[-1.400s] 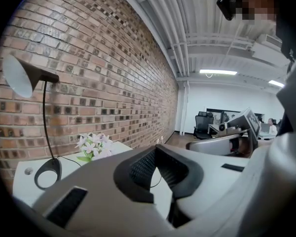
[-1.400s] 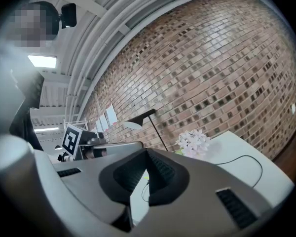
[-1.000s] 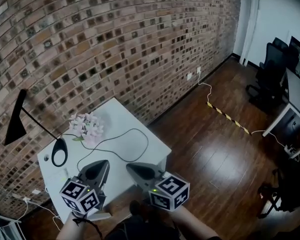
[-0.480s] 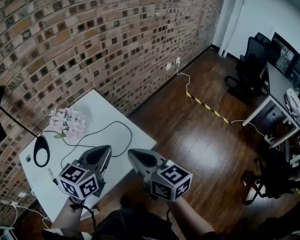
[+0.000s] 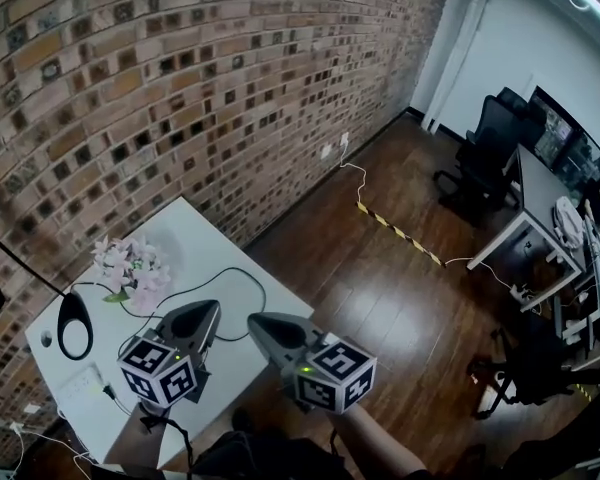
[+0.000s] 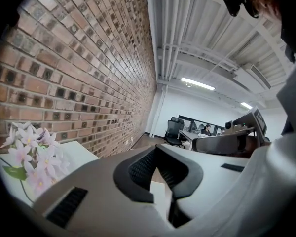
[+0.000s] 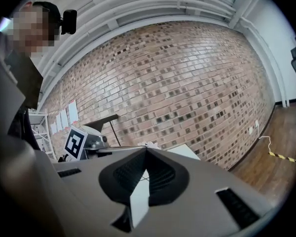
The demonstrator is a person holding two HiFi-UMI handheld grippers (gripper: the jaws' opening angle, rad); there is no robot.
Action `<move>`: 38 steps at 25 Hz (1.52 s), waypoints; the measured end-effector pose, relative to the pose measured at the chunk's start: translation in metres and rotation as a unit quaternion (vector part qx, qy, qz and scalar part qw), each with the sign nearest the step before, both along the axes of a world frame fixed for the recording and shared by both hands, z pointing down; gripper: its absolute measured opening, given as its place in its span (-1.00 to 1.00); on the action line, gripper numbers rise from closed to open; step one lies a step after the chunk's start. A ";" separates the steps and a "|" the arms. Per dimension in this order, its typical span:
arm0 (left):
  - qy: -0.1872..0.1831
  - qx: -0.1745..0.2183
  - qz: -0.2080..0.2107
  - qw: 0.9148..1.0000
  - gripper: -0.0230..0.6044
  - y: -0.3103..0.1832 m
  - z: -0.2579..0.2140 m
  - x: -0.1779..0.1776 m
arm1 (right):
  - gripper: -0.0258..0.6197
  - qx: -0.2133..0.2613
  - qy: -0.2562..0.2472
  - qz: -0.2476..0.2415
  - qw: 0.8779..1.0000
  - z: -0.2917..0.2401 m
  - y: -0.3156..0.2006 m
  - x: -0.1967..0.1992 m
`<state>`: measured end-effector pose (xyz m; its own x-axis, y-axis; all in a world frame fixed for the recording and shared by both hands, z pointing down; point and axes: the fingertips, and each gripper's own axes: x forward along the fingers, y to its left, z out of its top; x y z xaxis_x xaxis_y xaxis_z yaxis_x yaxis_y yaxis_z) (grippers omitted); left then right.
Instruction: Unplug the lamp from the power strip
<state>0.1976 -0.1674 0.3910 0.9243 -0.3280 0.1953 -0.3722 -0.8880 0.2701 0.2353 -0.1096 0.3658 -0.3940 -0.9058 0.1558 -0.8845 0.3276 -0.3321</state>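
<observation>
Since a second ago the bench (image 5: 215, 243) and lamp (image 5: 74, 324) have slid toward the left edge of the head view, and the lamp's shade is now almost cut off there. Both claws have crept closer to the loop of black cable (image 5: 242, 276).

From my seat, the left claw (image 5: 212, 309) has its jaws closed tip to tip with nothing between them, and the left gripper view (image 6: 155, 148) confirms it. The right claw (image 5: 253, 322) sits just beside it, also pinched together and empty (image 7: 146, 149). Both point across the bench toward the brick wall (image 5: 180, 78).

Left of the left claw and well apart from it stands the lamp's oval black base. Its thin stem is the long axis, leaning up and leftward, away from the claws. Pink flowers (image 5: 130, 264) lie between base and claw, nearer the wall. What looks like the pale power strip (image 5: 80, 383) lies left of the left claw's marker cube, with a dark plug (image 5: 109, 392) at its near end.
</observation>
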 end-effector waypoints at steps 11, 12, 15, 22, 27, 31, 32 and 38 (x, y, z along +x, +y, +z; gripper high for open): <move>0.043 -0.003 0.037 0.998 -0.85 -0.023 -0.009 0.014 | -0.92 -0.005 0.027 0.014 1.000 -0.002 -0.019 -0.007; 0.049 -0.005 0.043 0.998 -0.85 -0.023 -0.009 0.015 | -0.92 -0.009 0.030 0.017 0.999 -0.001 -0.020 -0.007; 0.054 -0.007 0.056 0.997 -0.85 -0.023 -0.006 0.020 | -0.92 -0.018 0.034 0.020 0.999 0.003 -0.022 -0.011; 0.022 -0.002 0.063 0.998 -0.85 -0.023 0.010 0.026 | -0.92 -0.017 0.044 0.026 0.999 0.006 -0.018 -0.011; 0.018 0.012 0.072 0.997 -0.85 -0.021 0.004 0.040 | -0.92 0.005 0.041 0.026 0.999 -0.002 -0.014 -0.001; 0.010 0.030 0.083 0.996 -0.85 -0.014 -0.003 0.066 | -0.92 0.015 0.042 0.030 0.999 -0.005 -0.006 0.017; 0.008 0.031 0.087 0.996 -0.85 -0.011 -0.004 0.074 | -0.92 0.016 0.040 0.033 0.999 -0.004 -0.003 0.023; -0.004 0.026 0.108 0.994 -0.85 0.016 0.002 0.127 | -0.92 0.017 0.030 0.052 0.998 -0.001 0.014 0.074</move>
